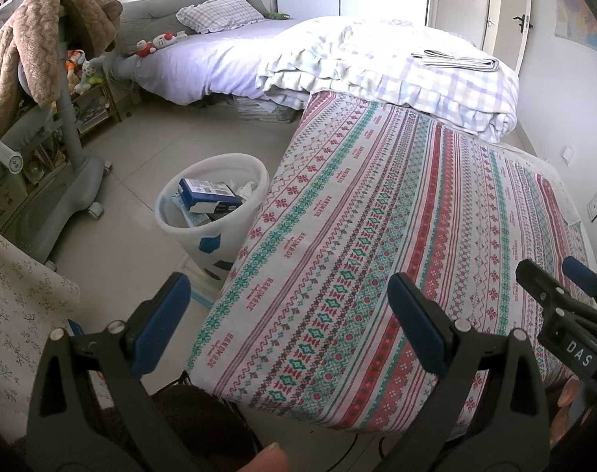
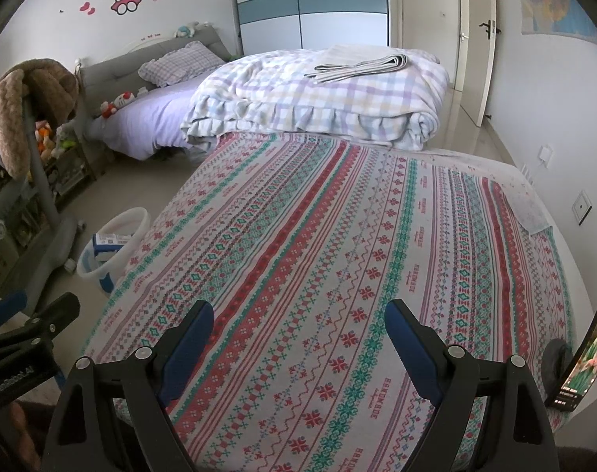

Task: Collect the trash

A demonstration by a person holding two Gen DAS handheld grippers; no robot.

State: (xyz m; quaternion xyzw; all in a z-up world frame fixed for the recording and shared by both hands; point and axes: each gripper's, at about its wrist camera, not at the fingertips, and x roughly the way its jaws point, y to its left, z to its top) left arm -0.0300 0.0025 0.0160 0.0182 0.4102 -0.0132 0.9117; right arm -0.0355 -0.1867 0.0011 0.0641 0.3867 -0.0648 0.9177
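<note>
A white plastic bin (image 1: 215,204) stands on the floor at the left edge of the patterned table (image 1: 396,236). It holds a blue and white box (image 1: 207,192), crumpled tissue and other trash. The bin also shows in the right wrist view (image 2: 113,247). My left gripper (image 1: 288,314) is open and empty over the table's near left corner. My right gripper (image 2: 298,338) is open and empty above the near part of the patterned cloth (image 2: 337,255). The right gripper also shows in the left wrist view (image 1: 554,275). No loose trash shows on the cloth.
A folded checked quilt (image 2: 318,102) with folded newspapers (image 2: 361,65) lies at the table's far end. A purple bed (image 1: 204,63) stands behind. A grey chair draped with a brown blanket (image 1: 42,39) is left. A phone (image 2: 585,354) stands at right.
</note>
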